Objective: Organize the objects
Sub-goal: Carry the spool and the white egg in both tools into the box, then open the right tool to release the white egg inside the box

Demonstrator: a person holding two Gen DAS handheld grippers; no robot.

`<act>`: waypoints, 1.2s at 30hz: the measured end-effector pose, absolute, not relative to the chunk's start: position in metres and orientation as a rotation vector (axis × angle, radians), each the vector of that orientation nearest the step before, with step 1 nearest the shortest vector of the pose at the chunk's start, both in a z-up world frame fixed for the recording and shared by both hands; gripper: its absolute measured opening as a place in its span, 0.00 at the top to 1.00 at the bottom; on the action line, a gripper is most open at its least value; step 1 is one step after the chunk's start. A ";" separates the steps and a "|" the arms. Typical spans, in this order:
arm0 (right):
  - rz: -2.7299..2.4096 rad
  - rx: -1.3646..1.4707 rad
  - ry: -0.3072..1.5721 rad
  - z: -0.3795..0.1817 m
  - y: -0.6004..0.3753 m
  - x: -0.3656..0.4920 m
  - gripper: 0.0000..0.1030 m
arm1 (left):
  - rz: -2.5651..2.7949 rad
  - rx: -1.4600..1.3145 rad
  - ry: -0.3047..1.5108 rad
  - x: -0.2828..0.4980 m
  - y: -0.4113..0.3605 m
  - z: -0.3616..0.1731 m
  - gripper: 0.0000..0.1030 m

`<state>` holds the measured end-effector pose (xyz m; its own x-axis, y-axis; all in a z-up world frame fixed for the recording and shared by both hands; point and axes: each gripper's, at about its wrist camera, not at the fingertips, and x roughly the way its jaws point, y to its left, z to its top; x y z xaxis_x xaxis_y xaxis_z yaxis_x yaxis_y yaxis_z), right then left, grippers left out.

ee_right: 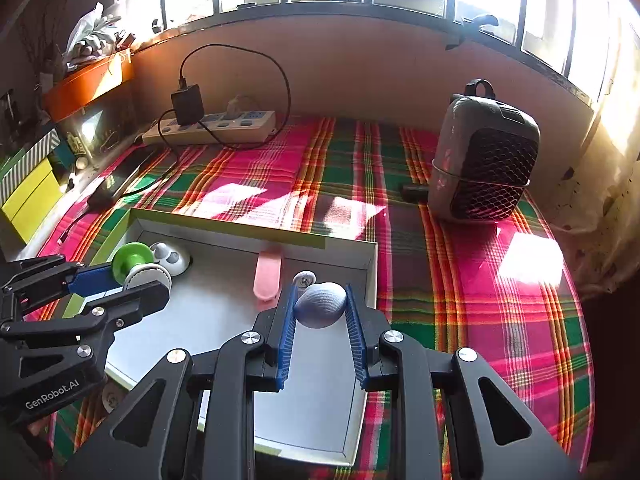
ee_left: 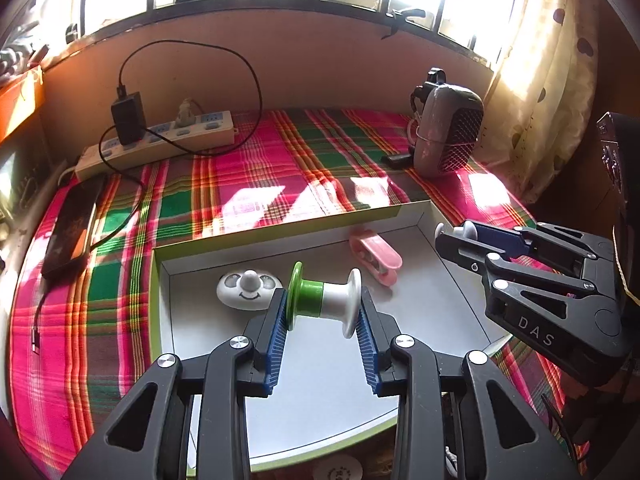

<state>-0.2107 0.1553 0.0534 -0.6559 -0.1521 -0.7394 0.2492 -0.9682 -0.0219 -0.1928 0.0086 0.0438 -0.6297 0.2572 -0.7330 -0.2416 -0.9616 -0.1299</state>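
**Both grippers loaded over the shallow box**

Left gripper (ee_left: 323,312) clamped end-to-end on a green-and-white spool (ee_left: 325,300), blue pads (ee_left: 276,340) pressing the green flange on one side and the white flange on the other. Spool held level above the grey floor of the open box (ee_left: 158,280); whether touching the floor, cannot tell. In the right wrist view, same spool (ee_right: 136,266) seen at 9 o'clock, gripped by the left gripper (ee_right: 120,280).

Right gripper (ee_right: 320,308) closed on a bluish-grey egg-shaped object (ee_right: 320,305), pads touching both its sides, near the box's right wall (ee_right: 372,276). In the left wrist view, right gripper (ee_left: 460,236) reaching in from 3 o'clock, only a small pale rounded piece showing at its tips.

Inside the box: white oval piece with a smiling face (ee_left: 248,288) lying just beyond the spool at about 10 o'clock; pink clip-like item (ee_left: 376,258) at 1 o'clock near the far wall; small round white disc (ee_right: 304,279) just past the egg.

Beyond the box, on the plaid cloth (ee_left: 256,172): power strip (ee_left: 160,140) with a black charger (ee_left: 128,118) at 11 o'clock, dark phone (ee_left: 72,228) at 9 o'clock, grey speaker (ee_left: 448,128) at 1 o'clock.
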 end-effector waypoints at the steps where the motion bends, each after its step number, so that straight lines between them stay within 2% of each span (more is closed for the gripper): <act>1: -2.666 1.183 0.179 0.052 0.155 -0.215 0.75 | 2.607 -1.181 -0.026 -0.196 0.009 0.043 0.70; 36: -2.620 1.312 0.184 0.017 0.142 -0.257 0.75 | 2.566 -1.299 0.036 -0.238 0.022 0.011 0.70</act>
<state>-0.2565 0.1416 0.0168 -0.5839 -0.1270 -0.8018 0.2378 -0.9711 -0.0194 -0.2377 0.0222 0.0111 -0.5642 0.2223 -0.7952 -0.2446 -0.9648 -0.0962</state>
